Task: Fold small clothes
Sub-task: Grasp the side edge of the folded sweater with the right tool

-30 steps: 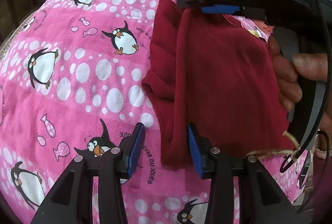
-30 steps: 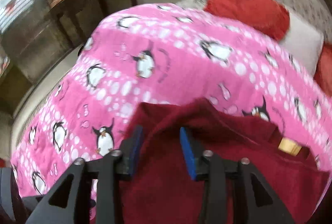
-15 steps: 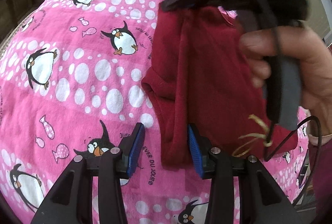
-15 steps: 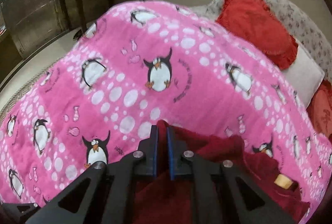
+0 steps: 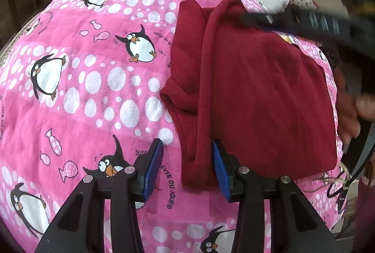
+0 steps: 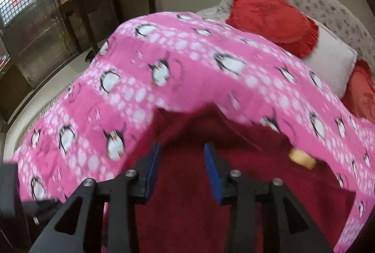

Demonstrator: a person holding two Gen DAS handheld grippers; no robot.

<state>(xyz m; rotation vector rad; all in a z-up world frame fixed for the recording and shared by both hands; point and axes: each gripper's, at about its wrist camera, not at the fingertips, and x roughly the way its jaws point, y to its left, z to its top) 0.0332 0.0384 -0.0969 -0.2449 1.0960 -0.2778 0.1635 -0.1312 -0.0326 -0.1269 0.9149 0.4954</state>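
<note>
one dark red garment (image 5: 255, 93) lies on the pink penguin blanket (image 5: 98, 79), w/ one side already folded over the middle, so task looks partway done; more folds prob. left. left gripper (image 5: 186, 166) sits part open astride the near folded edge, pads not pressing it. right gripper (image 6: 181, 171) is above the garment, its jaws opening, nothing held between them.

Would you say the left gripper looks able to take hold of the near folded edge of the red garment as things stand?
Probably yes: the left gripper is open, the red garment's near fold lies between its fingers, and nothing covers it.
</note>
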